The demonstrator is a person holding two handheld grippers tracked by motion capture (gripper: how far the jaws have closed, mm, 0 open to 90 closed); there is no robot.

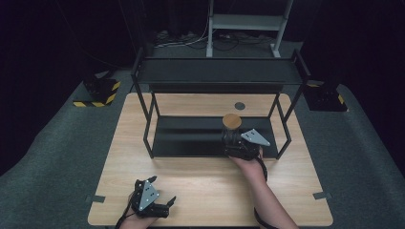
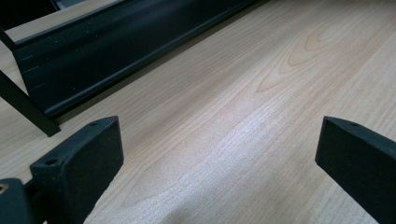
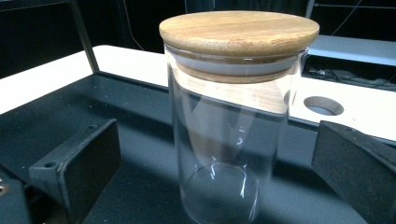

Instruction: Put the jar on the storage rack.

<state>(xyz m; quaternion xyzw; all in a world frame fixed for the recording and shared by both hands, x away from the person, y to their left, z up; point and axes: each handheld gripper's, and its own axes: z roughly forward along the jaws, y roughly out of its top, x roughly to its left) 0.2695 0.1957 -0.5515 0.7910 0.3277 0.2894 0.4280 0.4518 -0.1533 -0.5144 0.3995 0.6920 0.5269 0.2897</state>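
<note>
The jar (image 3: 233, 121) stood upright on the lower shelf (image 1: 191, 136) of the black rack (image 1: 217, 71), toward its right half, with its long axis vertical and the wooden lid (image 3: 239, 31) seated on top. It lay straight ahead of the right gripper (image 1: 241, 143) — in the right gripper view the glass rose between the two black jaws, centred in the gap. The jaws were spread wide, with clear space on either side of the glass; neither pad touched it, and the gripper held nothing. The jar looked empty. Judging from this alone, a grasp would call for the jaws to close level on the glass below the lid, and smooth glass may slip if they close off-centre.

The left gripper (image 1: 155, 200) was well apart from the jar, low over the table (image 2: 261, 116) near its front-left edge. Its jaws were also spread, with bare wood between them, pinching nothing. The rack's base rail (image 2: 107, 51) crossed ahead of it. The right hand (image 1: 248, 164) was plainly the nearer one — the jar sat just beyond its gripper.
</note>
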